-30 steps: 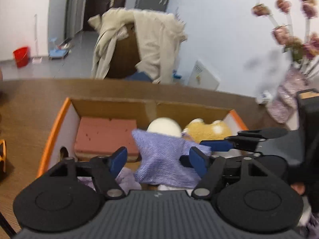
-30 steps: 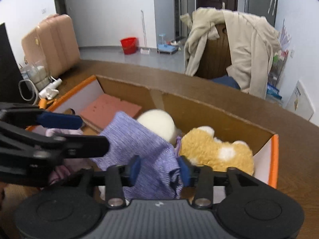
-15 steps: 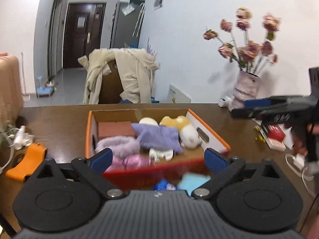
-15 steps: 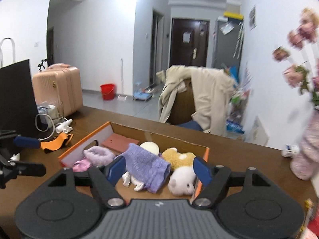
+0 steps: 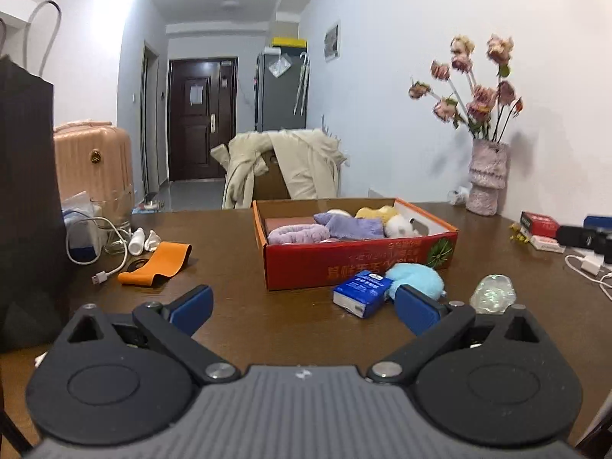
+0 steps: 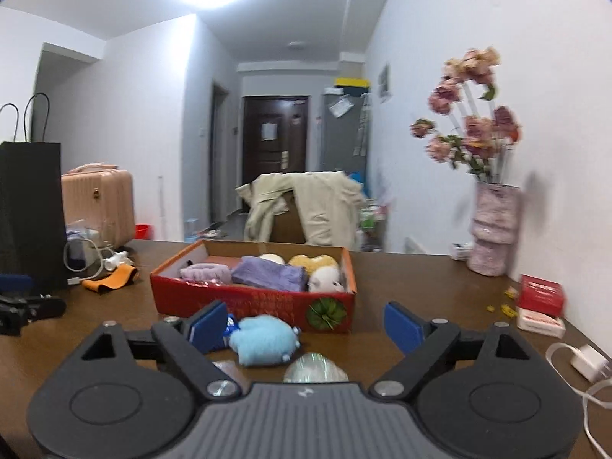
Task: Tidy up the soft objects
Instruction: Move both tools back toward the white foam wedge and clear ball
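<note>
Left gripper point(image 5: 302, 308): points slightly down over the table point(image 5: 237, 237), well back from the box; its jaws have just been opening and now stand wide with nothing between them.
Right gripper point(image 6: 306, 323): same low tilt, jaws likewise just opened, released; the blue plush shows between the pads but untouched.
Box point(image 6: 252, 304): red, open-topped, mid-table, holding a purple cloth point(image 6: 269, 275), a headband point(image 6: 204, 271) and plush toys.
Blue plush point(image 6: 264, 338): outside, against the box's near wall, beside a blue carton point(image 5: 363, 290).
Open room: bare table left of the box up to an orange strap point(image 5: 155, 264); cables and small boxes crowd the right edge.
</note>
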### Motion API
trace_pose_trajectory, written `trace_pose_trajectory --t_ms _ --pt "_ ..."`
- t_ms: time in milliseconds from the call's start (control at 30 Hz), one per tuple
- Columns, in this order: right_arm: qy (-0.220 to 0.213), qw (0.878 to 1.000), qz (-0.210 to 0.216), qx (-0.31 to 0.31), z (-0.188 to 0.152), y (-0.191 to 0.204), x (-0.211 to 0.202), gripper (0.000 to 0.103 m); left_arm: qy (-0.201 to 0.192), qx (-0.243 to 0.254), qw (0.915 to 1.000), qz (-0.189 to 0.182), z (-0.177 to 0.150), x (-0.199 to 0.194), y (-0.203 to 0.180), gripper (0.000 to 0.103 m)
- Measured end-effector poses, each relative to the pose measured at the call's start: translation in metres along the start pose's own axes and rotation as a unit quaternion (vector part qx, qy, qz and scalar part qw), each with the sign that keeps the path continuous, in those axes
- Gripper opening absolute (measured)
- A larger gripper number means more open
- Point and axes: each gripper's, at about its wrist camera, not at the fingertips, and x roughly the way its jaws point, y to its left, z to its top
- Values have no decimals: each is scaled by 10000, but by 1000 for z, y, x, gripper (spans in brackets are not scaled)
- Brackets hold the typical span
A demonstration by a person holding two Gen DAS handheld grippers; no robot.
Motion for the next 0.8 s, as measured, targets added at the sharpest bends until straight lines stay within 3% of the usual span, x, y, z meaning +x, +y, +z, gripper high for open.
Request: trace_pose_trajectory --t_ms 133,200,367,467,633,800 --pt "-167 9998 71 115 -16 8 -26 95 -231 -88 9996 131 -12 -31 -7 103" --pt "-204 9992 291 -180 -21 12 -32 97 -274 -222 9993 131 -20 -40 -11 103" --pt "-123 9986 304 -404 -29 8 -29 97 50 -239 9997 1 -26 -21 -28 103" --pt "18 9992 289 -290 -35 -1 -19 97 234 -145 9993 -246 -28 -7 -41 103" --pt "428 9991 -19 -65 -44 -20 14 91 760 208 9886 -1280 -43 22 -76 103" --pt "643 9975 127 265 -47 -38 45 86 941 385 9856 -1350 -51 53 -106 101"
